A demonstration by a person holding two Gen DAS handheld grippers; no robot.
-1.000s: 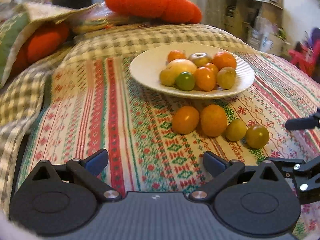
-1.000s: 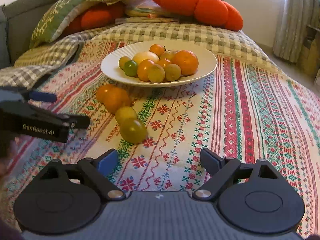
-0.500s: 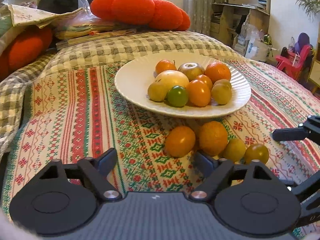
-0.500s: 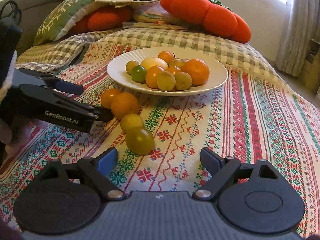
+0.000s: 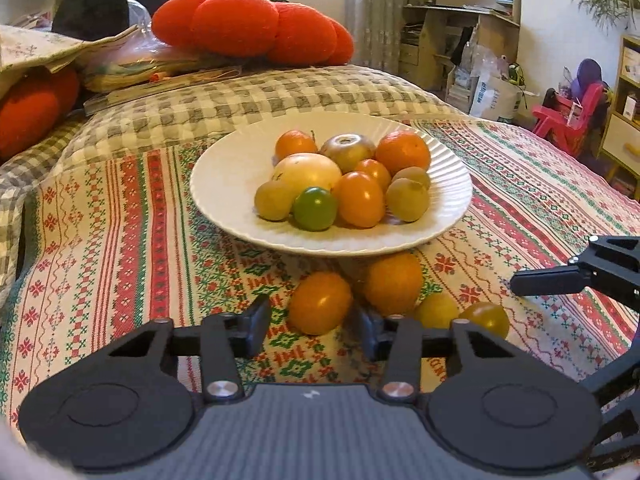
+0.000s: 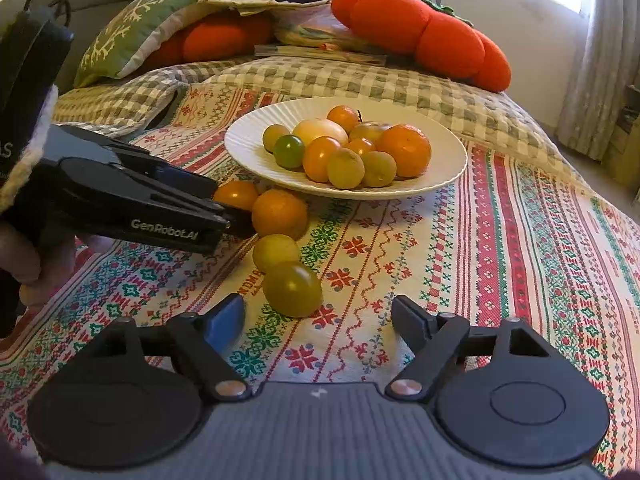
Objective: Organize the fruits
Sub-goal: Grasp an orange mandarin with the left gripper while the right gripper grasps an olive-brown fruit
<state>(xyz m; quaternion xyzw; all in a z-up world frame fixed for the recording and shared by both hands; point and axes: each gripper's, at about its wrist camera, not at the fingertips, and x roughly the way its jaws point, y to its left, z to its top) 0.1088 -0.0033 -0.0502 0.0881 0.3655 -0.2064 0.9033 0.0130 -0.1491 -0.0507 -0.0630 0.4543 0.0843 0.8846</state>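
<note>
My left tool (image 5: 316,326) has just been closing around the orange tomato (image 5: 319,302), pads not yet touching; my right tool (image 6: 318,316) stands apart. It looks soft and smooth; I'd pinch its middle gently.

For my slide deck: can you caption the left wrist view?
Left gripper closing around an orange tomato on the patterned cloth, below the white plate of fruit.

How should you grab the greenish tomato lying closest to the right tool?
Probably around its round middle, one finger on each side. The greenish tomato lies on the cloth just ahead of the open right tool, so come straight down and forward from the near side. A yellow fruit touches its far side, while left and right are free, so squeeze sideways and gently.
</note>
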